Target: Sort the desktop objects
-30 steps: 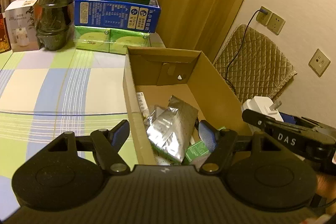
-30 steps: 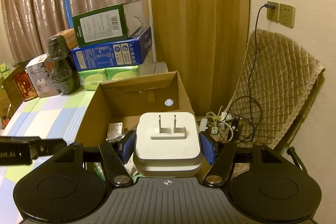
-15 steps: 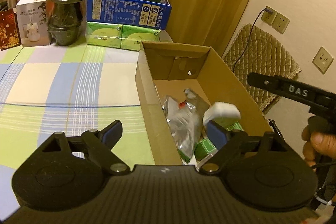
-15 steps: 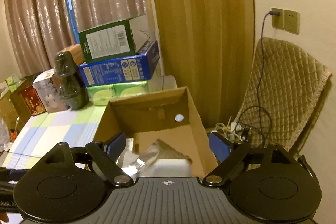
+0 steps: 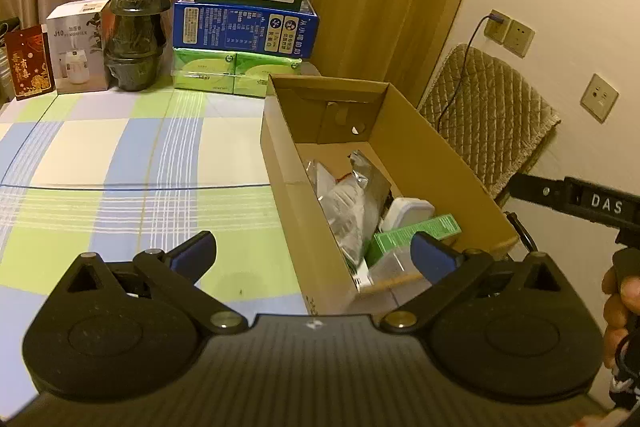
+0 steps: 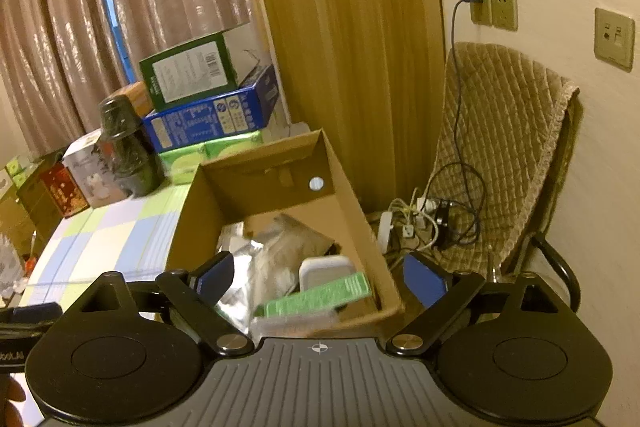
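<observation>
White charger beyond parted fingers.

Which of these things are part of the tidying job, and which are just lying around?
Part of the job: cardboard box; in it the white charger, green packet, silver pouches.

Just lying about: stacked boxes, dark jar, quilted chair, floor cables.

- The checked table lies bare in front, giving broad room to pass on the left.
- The open cardboard box blocks the right edge; its walls stand upright, and pouches and a white charger crowd its floor.
- Stacked boxes and a dark jar line the table's far edge.
- Beyond the box, a chair and tangled cables stand.
</observation>
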